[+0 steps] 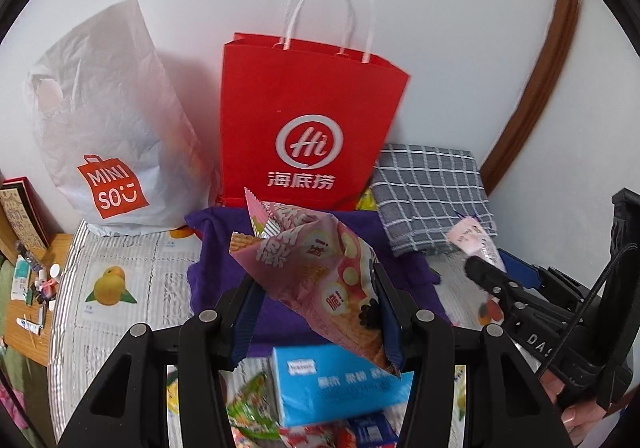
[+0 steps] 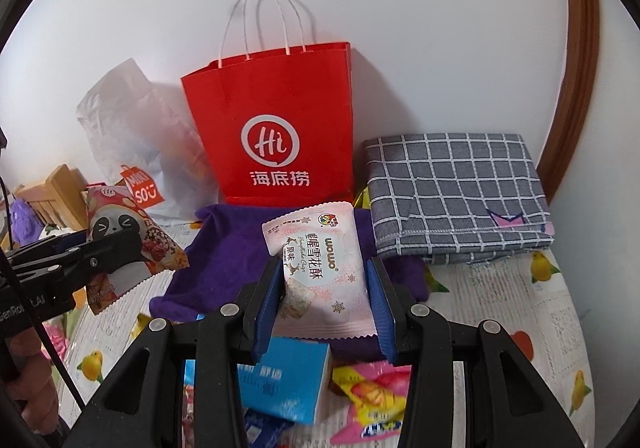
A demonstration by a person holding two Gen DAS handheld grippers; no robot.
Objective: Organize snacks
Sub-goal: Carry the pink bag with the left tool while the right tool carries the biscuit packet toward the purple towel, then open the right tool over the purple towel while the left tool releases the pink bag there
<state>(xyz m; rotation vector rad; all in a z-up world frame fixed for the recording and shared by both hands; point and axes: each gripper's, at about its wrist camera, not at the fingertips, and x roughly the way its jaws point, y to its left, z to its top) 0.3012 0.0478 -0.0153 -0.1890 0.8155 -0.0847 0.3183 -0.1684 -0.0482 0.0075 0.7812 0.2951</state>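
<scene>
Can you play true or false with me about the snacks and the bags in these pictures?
1. The left tongs hold a pink snack bag. True.
2. The right tongs are empty. False: they grip a pale pink packet.
3. The red bag stands upright against the wall. True.
4. The red bag's handles are black. False: they are white.
5. A folded checked cloth lies to the right of the red bag. True.
6. The white Miniso bag is to the right of the red bag. False: it is on its left.
</scene>
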